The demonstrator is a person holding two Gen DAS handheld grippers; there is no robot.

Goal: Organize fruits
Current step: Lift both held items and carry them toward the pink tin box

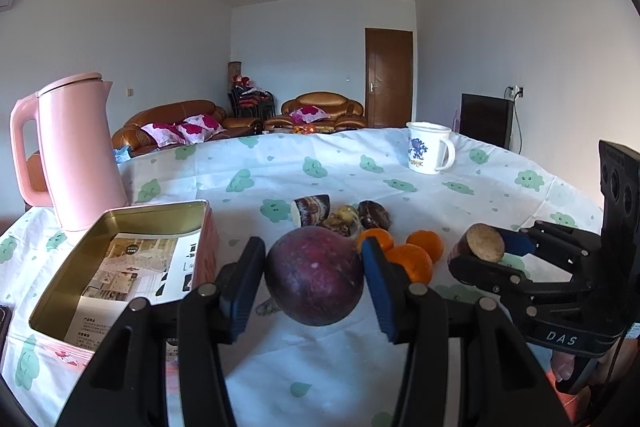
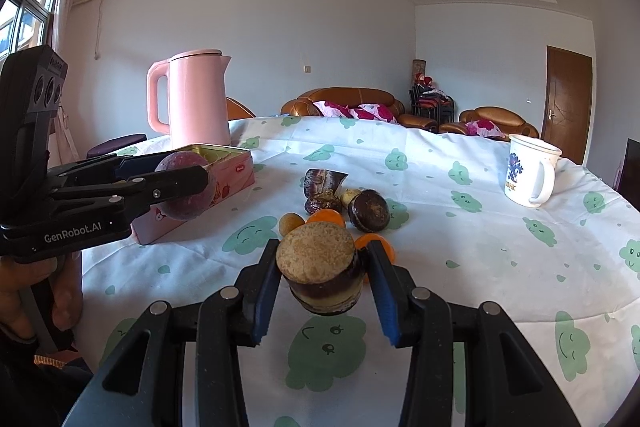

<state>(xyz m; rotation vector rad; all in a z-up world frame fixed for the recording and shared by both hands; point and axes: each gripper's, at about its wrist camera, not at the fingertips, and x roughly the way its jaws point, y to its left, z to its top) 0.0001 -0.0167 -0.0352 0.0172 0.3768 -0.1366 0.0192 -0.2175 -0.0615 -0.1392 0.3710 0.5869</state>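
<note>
My left gripper [image 1: 314, 273] is shut on a round dark purple fruit [image 1: 314, 275] and holds it above the cloth, right of the open pink tin [image 1: 120, 267]. My right gripper [image 2: 324, 275] is shut on a short brown-topped, dark-sided cut piece [image 2: 320, 267], also lifted off the table. Each gripper shows in the other view, the right gripper at the right of the left wrist view [image 1: 480, 251], the left gripper at the left of the right wrist view [image 2: 180, 183]. Small oranges [image 1: 416, 255] and dark brown pieces [image 2: 368, 211] lie in a cluster mid-table.
A pink kettle [image 1: 76, 151] stands behind the tin at the left. A white mug [image 1: 428, 147] stands at the far right. The tin holds a printed leaflet [image 1: 132, 279]. The table wears a white cloth with green prints [image 2: 480, 247]. Sofas and a door stand behind.
</note>
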